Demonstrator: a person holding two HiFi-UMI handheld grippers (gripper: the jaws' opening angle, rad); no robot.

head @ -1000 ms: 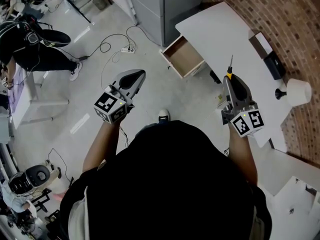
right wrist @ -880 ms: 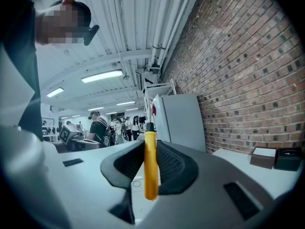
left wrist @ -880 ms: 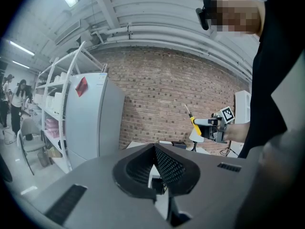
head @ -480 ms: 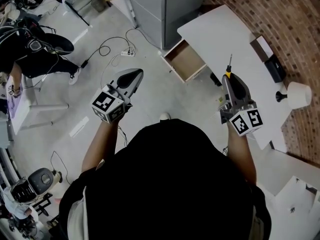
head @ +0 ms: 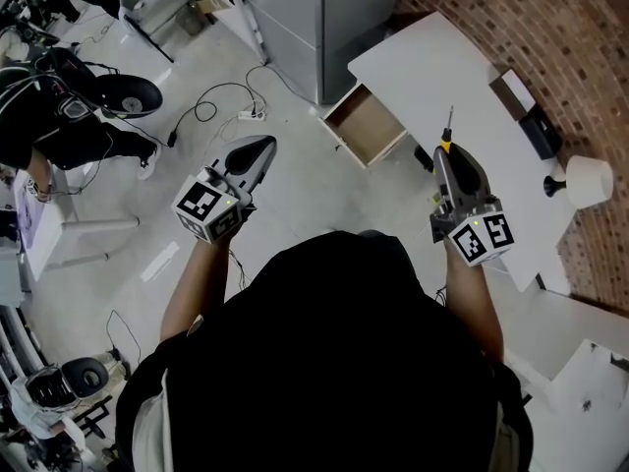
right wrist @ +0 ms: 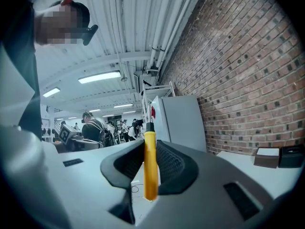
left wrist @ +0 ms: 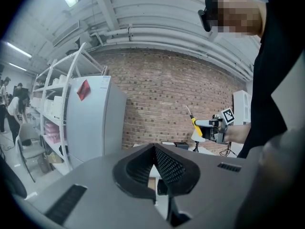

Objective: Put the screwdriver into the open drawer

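Screwdriver (right wrist: 150,161) is clamped by its yellow handle between the jaws of your right hand-held gripper (head: 447,157). Its dark shaft points toward the top of the frame, right of centre in the head view, over the near edge of the white surface (head: 432,62). The open drawer (head: 369,121) juts from that surface just left of the tool, not touching it. Your left hand-held gripper (head: 257,148) hangs centre-left over the floor, jaws pressed together on nothing.
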